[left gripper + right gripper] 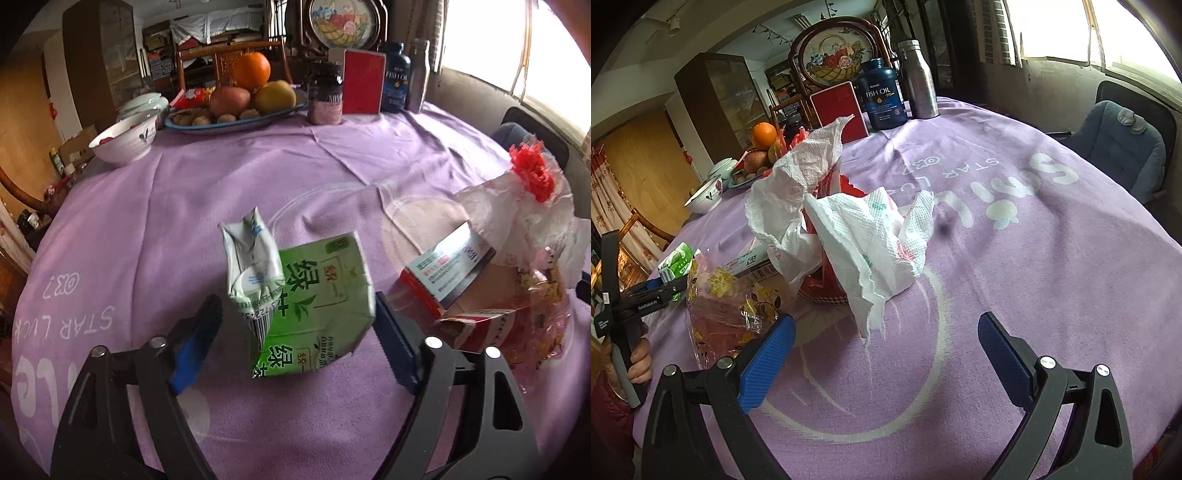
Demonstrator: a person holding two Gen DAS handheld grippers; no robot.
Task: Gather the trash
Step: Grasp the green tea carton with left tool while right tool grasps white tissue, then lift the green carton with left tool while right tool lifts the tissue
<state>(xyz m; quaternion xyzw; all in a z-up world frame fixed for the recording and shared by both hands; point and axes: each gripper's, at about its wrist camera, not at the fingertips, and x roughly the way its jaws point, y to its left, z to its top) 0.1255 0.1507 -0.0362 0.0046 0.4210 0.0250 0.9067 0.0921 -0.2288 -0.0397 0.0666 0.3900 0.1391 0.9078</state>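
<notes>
Left gripper (299, 325) jaws wide; crushed green tea carton (314, 306) sits between them on purple tablecloth (147, 221), right pad touching or just beside it, left apart. Right gripper (886, 350) open, empty, near crumpled tissue (871, 236).

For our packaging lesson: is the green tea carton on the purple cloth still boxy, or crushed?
Crushed. The green tea carton is dented and creased, its top squashed and bent sideways.
</notes>
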